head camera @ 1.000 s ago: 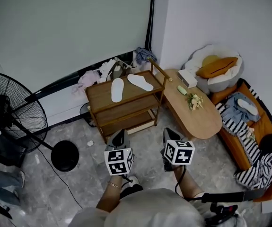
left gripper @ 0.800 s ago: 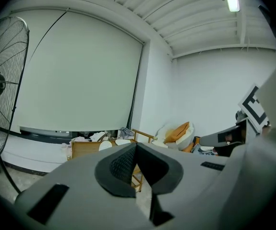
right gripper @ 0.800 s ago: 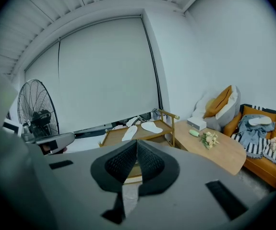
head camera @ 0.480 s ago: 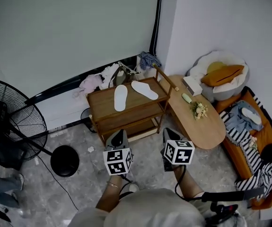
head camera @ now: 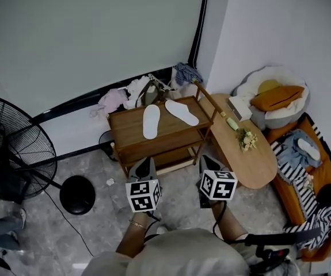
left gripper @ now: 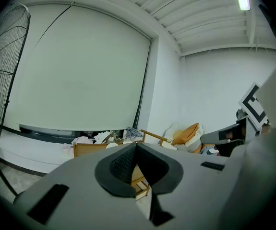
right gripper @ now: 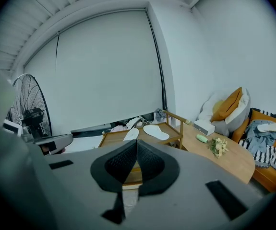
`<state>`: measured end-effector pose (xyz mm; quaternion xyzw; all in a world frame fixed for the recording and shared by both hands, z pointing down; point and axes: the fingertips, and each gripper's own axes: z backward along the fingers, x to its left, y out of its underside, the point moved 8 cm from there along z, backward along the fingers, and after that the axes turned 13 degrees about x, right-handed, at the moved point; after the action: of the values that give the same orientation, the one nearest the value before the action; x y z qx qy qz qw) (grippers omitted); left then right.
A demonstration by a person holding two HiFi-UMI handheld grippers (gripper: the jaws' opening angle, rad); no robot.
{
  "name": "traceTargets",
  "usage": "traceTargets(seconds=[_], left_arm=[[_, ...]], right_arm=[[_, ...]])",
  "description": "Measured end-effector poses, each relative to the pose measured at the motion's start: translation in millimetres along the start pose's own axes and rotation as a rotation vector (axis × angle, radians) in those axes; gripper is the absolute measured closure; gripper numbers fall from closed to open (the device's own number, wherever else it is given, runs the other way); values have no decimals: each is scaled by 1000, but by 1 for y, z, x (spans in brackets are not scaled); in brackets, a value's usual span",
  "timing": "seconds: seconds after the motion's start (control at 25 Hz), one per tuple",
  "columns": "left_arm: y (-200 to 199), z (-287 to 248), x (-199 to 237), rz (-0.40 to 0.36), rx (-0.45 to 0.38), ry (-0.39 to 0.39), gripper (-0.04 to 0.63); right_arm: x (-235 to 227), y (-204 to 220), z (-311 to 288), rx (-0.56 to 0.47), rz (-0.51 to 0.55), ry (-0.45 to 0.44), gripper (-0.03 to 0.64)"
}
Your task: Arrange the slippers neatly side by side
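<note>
Head view: my left gripper (head camera: 144, 168) and right gripper (head camera: 206, 165) are clenched, empty. I should open them, then turn the angled slipper (head camera: 182, 112) parallel to the straight slipper (head camera: 151, 121).

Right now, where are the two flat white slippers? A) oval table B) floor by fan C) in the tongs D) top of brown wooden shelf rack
D: left flat white slipper and right flat white slipper lie atop the brown wooden shelf rack, angled apart.
</note>
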<state>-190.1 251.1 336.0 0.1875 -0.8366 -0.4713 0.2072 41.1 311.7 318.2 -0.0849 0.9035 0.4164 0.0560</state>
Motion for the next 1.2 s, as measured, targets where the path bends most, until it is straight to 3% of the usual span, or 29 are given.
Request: traceTargets(seconds=[0.48,1.2], left_arm=[[4,-25,4,11,45,7,578],[-50,-125,26,34,49,-66,578]], right_arm=[[-15,-7,-22,25,-27,22,583],[-45,-92,-123,44,7,-46,583]])
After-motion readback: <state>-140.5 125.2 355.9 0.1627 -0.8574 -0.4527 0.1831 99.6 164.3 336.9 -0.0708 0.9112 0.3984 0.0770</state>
